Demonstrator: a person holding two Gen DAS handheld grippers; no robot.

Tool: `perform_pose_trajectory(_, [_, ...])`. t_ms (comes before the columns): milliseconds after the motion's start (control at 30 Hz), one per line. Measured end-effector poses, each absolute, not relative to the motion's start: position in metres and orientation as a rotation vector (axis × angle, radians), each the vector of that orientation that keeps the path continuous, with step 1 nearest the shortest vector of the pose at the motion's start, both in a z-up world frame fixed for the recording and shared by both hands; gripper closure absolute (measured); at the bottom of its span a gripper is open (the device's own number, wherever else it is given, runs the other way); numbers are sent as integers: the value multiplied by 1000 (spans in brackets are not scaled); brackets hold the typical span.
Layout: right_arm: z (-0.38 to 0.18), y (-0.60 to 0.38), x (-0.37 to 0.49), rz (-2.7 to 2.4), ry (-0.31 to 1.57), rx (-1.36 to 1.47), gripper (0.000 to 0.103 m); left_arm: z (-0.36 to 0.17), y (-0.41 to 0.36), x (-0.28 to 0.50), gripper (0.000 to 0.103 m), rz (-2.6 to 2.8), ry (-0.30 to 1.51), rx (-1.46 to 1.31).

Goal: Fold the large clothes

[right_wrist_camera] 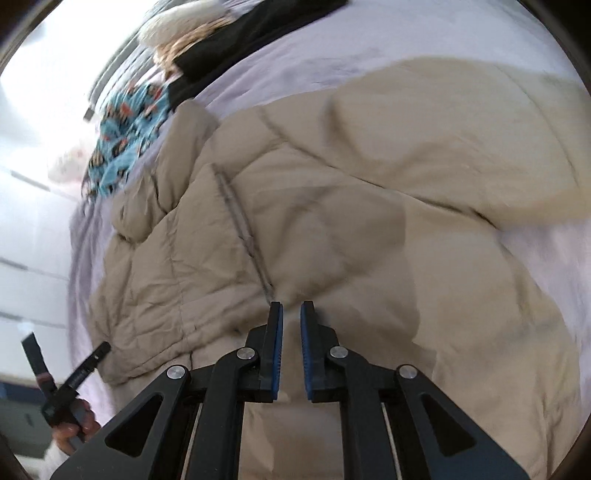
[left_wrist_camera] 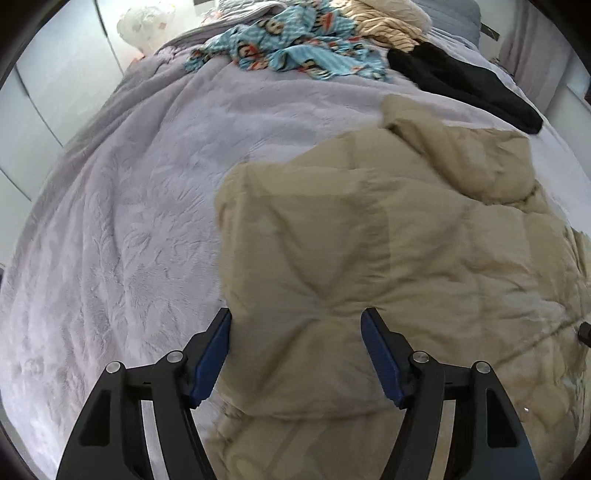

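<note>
A beige puffer jacket (left_wrist_camera: 369, 240) lies spread on a lavender bed blanket (left_wrist_camera: 129, 221). My left gripper (left_wrist_camera: 295, 332) hovers over the jacket's left edge, jaws wide apart and nothing pressed between the blue pads. In the right wrist view the jacket (right_wrist_camera: 369, 184) fills the frame, its zipper (right_wrist_camera: 240, 221) running down towards my right gripper (right_wrist_camera: 291, 308). That gripper is shut on a pinch of jacket fabric just beside the zipper's lower end, and creases fan out from the tips. The left gripper (right_wrist_camera: 66, 343), held by a hand (right_wrist_camera: 74, 424), shows at the lower left, beside the jacket's corner.
At the far end of the bed lie a blue patterned garment (left_wrist_camera: 295, 48), a striped beige garment (left_wrist_camera: 384, 22) and a black garment (left_wrist_camera: 461, 85). A white bag (left_wrist_camera: 144, 26) sits past the bed's far left corner. Pale cupboard doors (left_wrist_camera: 44, 92) run along the left.
</note>
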State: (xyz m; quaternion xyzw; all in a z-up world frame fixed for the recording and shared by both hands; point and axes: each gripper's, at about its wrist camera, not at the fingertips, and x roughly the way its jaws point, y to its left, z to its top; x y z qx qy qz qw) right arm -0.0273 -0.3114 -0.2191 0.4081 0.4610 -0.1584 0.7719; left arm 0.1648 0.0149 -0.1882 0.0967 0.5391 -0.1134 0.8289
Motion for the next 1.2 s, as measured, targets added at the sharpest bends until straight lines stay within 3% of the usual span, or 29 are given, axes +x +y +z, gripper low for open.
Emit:
perform_pose_trajectory(167, [-220,-323,-64,-350,987,959,90,-169,-17,140,31,-263,1129,234])
perform_pose_trajectory(200, [-220,-329,-71,-353,983,979,85,-167,-21,138,31,-262,1129,233])
perform_pose_trajectory(267, [-220,-335,-78,-360,973,999,68,-162,-31,133,31,-260,1122,248])
perform_pose_trajectory(300, [-218,-341,-85,-365,961,1010,55,-159,-35,130,31,-262,1112,259])
perform_pose_trajectory(333, [-217,-344,-86,-367,950,1016,49,-155,-38,127,31,-269,1099,265])
perform_pose_trajectory(733, [-220,-363,-93,-311,941,1031,49,-160,-2,124,31,-142,1122,179])
perform_pose_trajectory(1000, [-224,-352,-70,-271,999,973,49,-220,42,156,31,-25,1170,170])
perform_pose_trajectory(1033, [-223,-350,-69,-272,1003,962,49,-224,49,161,29,-34,1173,145])
perform_pose_trajectory(1067, [-221,-349,-66,-273,1010,944,49,-226,53,165,17,-27,1180,143])
perform_pose_trajectory(1200, [-207,-336,-54,-263,994,852,49,-205,65,167,14,-26,1177,121])
